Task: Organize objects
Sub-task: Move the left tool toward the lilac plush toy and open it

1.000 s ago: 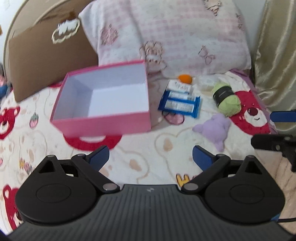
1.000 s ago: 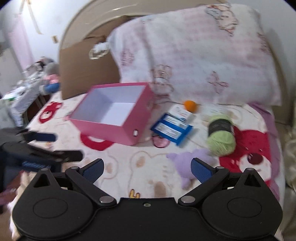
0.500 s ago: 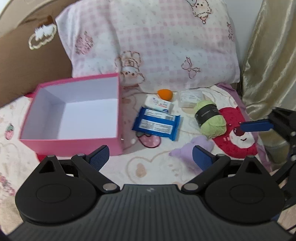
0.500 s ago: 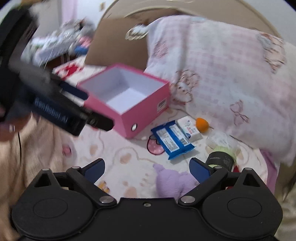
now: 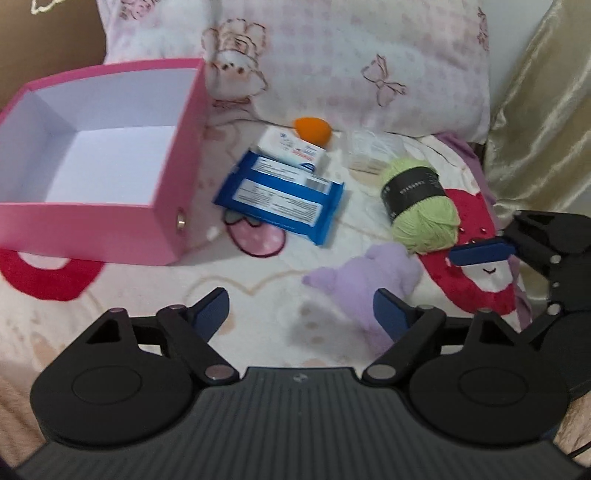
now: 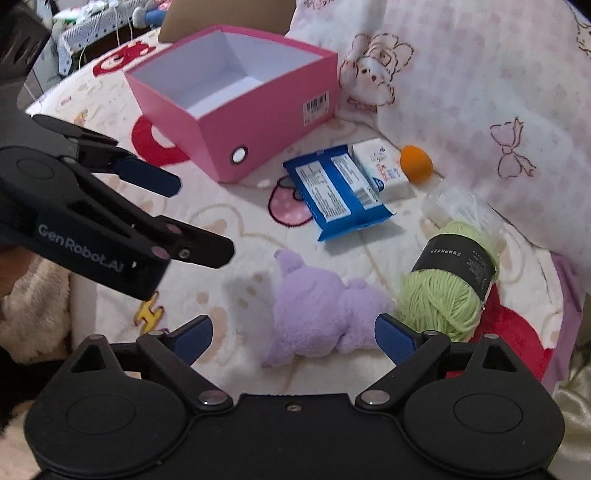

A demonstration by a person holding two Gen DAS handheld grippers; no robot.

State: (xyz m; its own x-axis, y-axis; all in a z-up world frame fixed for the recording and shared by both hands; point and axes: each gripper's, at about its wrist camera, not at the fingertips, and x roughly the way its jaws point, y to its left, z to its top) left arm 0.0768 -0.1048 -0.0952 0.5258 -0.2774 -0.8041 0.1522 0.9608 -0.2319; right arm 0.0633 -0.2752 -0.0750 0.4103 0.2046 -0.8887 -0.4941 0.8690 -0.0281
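An open, empty pink box [image 5: 92,221] [image 6: 266,122] stands on the bed. To its right lie a blue packet [image 5: 280,199] [image 6: 336,192], a small white box [image 5: 291,149] [image 6: 380,170], an orange sponge [image 5: 312,127] [image 6: 415,162], a clear bag [image 5: 373,151] and green yarn [image 5: 421,206] [image 6: 443,291]. A purple plush [image 5: 365,280] [image 6: 317,310] lies nearest. My left gripper [image 5: 300,308] [image 6: 203,221] hovers over the blanket with its jaws closing on nothing. My right gripper [image 6: 293,332] is above the plush, jaws closing slightly, pads clear of it; one of its fingers [image 5: 480,253] shows at the right edge.
A pink checked pillow [image 5: 332,66] backs the items. A gold curtain [image 5: 546,110] hangs on the right and brown cardboard [image 5: 48,37] leans behind the box. A cluttered side table [image 6: 92,26] stands beyond the bed. Bare blanket [image 5: 147,295] lies in front of the box.
Both grippers have come down and closer to the items. The left jaws have narrowed. The right view has rolled, and the plush now sits between its fingers.
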